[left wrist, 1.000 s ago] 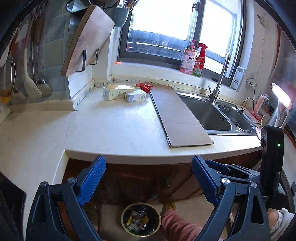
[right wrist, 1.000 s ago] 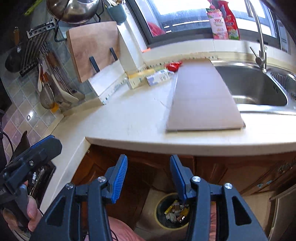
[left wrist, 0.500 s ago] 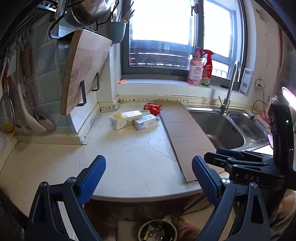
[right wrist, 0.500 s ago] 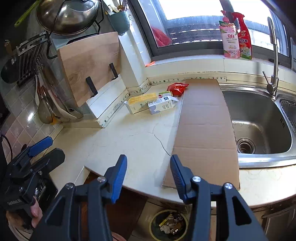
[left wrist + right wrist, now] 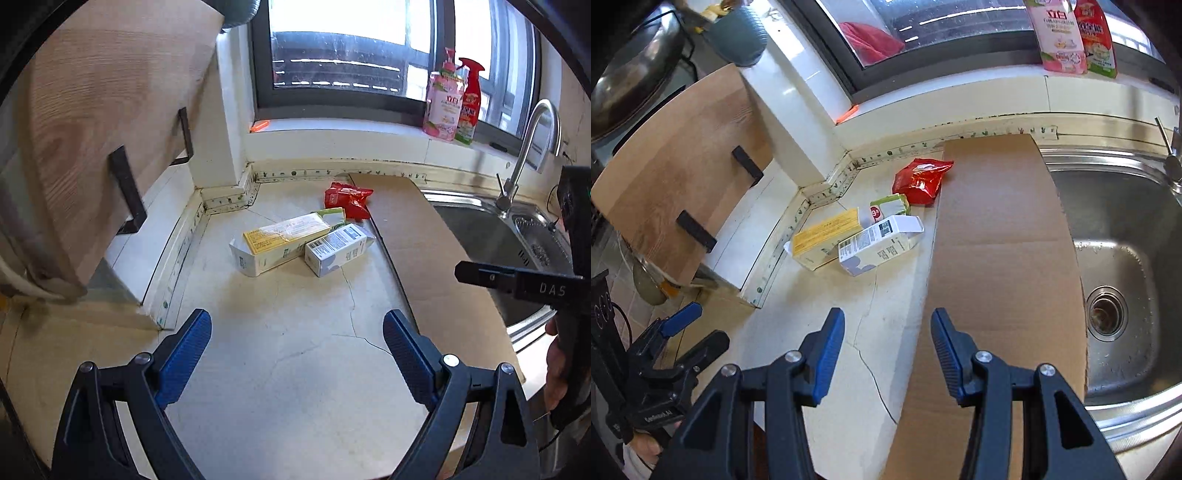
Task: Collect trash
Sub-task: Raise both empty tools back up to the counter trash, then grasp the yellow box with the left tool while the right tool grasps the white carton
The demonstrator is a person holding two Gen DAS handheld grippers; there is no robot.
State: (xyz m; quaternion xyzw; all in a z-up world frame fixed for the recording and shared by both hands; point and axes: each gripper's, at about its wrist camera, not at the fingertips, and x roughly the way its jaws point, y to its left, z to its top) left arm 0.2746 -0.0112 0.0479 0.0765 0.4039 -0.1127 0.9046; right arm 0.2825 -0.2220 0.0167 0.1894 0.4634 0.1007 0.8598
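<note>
Advanced over the counter point(image 5: 295, 387) from the cabinet front a second before — bin on the floor dropped out of both views. Approach judged under way; nothing picked up yet.

Left gripper point(image 5: 297, 354): jaws spread wide, empty. Right gripper point(image 5: 888, 354): jaws parted, empty, above the cardboard sheet point(image 5: 997, 229) edge.

Trash lay at 12 o'clock from the left gripper, well apart: yellow box point(image 5: 280, 240) touching white box point(image 5: 338, 251), red wrapper point(image 5: 347, 197) behind at 1 o'clock. Small green pack point(image 5: 890, 205) partly hidden behind the boxes. Print on the boxes unreadable — sink point(image 5: 1108, 258) cut off at 3 o'clock.
</note>
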